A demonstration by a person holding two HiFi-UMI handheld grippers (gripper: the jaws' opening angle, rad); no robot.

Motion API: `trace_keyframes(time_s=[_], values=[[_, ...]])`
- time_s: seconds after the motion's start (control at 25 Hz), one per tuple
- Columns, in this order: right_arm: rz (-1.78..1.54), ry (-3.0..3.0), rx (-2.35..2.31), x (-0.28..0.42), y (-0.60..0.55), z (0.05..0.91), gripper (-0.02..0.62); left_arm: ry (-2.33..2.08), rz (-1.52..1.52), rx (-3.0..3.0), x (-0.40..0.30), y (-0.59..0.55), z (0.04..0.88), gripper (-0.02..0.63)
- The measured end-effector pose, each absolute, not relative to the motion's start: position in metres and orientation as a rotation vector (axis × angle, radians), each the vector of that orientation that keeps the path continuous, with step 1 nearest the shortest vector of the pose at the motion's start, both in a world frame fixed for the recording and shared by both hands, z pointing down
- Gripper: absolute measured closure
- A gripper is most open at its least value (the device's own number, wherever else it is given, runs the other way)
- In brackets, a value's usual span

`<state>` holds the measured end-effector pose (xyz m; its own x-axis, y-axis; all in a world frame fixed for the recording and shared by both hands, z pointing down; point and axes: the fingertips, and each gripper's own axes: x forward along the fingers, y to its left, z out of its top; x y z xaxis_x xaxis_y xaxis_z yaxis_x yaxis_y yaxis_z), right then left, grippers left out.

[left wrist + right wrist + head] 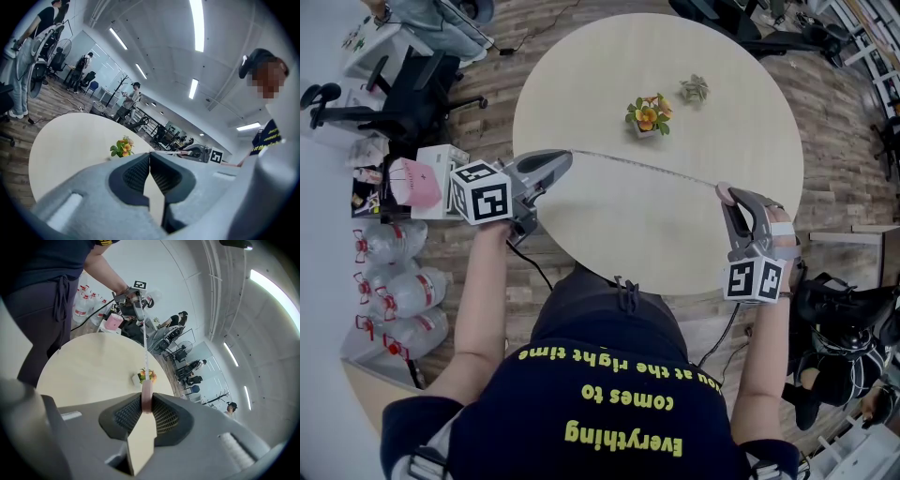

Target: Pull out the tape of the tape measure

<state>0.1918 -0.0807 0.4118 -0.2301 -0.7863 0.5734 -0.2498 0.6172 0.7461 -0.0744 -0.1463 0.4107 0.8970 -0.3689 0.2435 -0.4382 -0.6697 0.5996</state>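
Note:
A thin white tape (642,168) stretches taut above the round table (609,253) between my two grippers. My left gripper (566,157) is at the table's left edge, its jaws shut on the tape's end. In the left gripper view the tape (165,151) leaves the shut left gripper (150,155) and runs towards the right gripper (202,152). My right gripper (727,193) is at the table's right edge, shut on the pink tape measure case (146,402). The tape (146,352) runs from the case up to the left gripper (136,301).
A small pot of orange flowers (648,114) and a small green plant (694,89) stand on the far half of the table. Left of it are office chairs (403,103), a pink-and-white box (420,183) and packs of water bottles (394,291). People stand in the background.

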Motion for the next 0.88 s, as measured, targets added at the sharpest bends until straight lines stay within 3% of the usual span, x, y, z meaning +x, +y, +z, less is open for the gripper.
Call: trace_keyframes(time_s=[0.88], values=[[-0.573, -1.733, 0.851, 0.221, -0.08, 0.419, 0.512, -0.765, 0.111, 2.326, -0.113, -0.161, 0.419, 0.6]])
